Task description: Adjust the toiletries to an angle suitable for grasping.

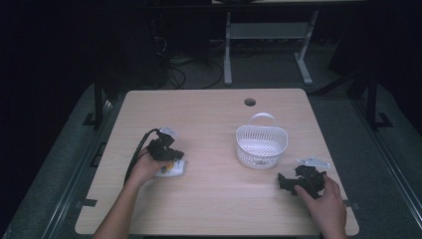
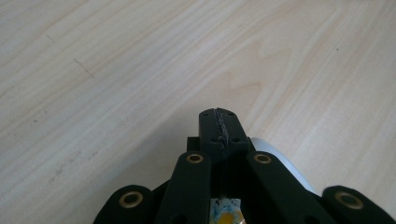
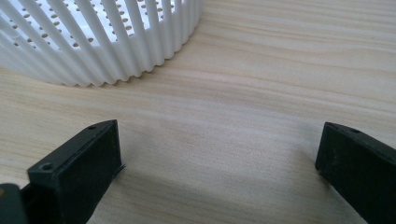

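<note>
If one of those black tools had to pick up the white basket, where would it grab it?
Probably by the handle loop on the far rim of the white basket, coming down from above. The loop is thin and stands clear of the ribbed wall, so open jaws like the right tool's could close around it.

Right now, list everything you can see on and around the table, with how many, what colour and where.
Basket: one, white, slotted with a handle, right of the table's centre, looks empty.
Small packet: one, white with a yellow patch, left part of the table, under the left tool.
Table: one, light wood, a round hole near its far edge.
Desk frame: one, pale grey, on the floor behind the table.
Left tool: one, black, jaws closed, apparently on the packet.
Right tool: one, black, jaws wide apart, near the basket.
Hands: two, each gripping a tool.
</note>
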Demonstrator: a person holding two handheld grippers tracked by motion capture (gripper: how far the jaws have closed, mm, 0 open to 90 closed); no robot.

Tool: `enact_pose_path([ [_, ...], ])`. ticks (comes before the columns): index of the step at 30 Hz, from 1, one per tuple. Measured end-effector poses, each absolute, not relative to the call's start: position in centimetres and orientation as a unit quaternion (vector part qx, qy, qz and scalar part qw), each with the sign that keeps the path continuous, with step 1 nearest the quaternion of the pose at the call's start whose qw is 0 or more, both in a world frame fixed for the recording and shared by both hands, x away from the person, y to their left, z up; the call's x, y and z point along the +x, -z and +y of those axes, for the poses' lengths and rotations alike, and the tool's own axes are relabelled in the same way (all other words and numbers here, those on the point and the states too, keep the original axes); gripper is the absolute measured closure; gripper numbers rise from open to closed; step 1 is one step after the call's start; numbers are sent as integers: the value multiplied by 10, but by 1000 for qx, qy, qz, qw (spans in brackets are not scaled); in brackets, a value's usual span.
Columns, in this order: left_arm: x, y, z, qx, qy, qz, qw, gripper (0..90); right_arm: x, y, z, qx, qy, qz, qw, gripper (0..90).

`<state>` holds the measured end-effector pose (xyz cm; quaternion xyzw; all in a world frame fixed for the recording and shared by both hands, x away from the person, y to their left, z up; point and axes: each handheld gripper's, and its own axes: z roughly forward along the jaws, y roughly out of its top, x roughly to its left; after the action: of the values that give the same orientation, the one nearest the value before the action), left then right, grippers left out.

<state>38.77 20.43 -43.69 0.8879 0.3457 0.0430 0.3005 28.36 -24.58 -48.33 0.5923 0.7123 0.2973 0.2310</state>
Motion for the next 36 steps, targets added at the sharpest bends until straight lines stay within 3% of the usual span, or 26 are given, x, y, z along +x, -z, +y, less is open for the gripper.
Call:
enact_pose_path([
  [24, 342, 435, 212, 891, -28, 326, 315, 900, 284, 483, -246, 592, -297, 713, 231, 0],
  [36, 337, 411, 281, 848, -86, 395, 342, 900, 284, 483, -246, 592, -297, 712, 231, 0],
])
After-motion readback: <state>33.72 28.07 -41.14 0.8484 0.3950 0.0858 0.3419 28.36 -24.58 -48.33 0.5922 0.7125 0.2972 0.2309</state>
